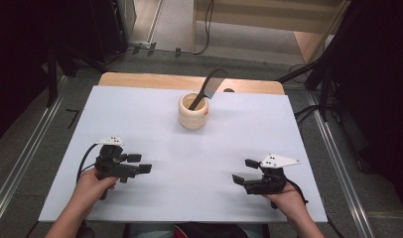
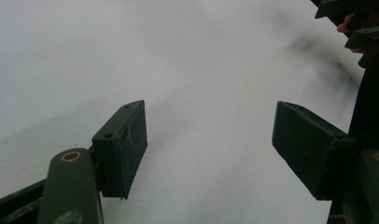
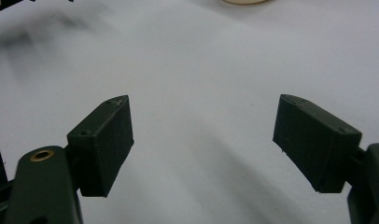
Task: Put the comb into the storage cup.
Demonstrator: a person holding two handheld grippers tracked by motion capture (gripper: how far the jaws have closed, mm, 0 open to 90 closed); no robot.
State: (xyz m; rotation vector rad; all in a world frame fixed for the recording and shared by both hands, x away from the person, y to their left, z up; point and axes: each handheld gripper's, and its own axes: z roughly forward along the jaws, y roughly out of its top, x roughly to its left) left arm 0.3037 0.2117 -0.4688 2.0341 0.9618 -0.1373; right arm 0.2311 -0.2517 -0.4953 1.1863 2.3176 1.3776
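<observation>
Step in hand: judged a rest or start pose; your left gripper (image 1: pixel 138 163) and right gripper (image 1: pixel 243 171) sit low over the table (image 1: pixel 140 114), at 8 and 4 o'clock.
Jaws: both spread wide, grasping nothing.
Work item: black comb (image 1: pixel 207 89) leans inside the cream cup (image 1: pixel 193 111), at 12 o'clock, well apart from both grippers.
Next move: reach forward to the cup; approach the comb from above.
Obstructions: none between grippers and cup.
Surroundings: cables on the floor beyond the table.
</observation>
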